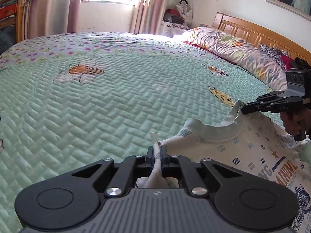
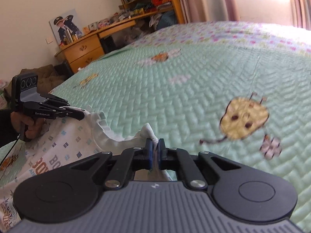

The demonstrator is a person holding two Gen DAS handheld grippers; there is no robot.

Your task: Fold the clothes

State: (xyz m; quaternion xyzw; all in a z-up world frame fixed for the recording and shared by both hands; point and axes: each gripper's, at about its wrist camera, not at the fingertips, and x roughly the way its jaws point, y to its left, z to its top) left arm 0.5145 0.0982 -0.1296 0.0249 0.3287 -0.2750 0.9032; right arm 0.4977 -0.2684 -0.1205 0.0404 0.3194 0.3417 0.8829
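right gripper (image 2: pixel 155 145) stands closed on a bunched white edge of the printed shirt (image 2: pixel 64 145), cloth pinched between its blue pads. left gripper (image 2: pixel 82 114), held in a hand (image 2: pixel 27 125) at the left, grips the same shirt at its collar side. shirt lies over the green quilted bedspread (image 2: pixel 194 89); wooden desk (image 2: pixel 91 44) beyond.

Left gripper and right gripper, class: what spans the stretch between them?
The shirt's pale collar hangs between left gripper and right gripper, seen in the left wrist view.
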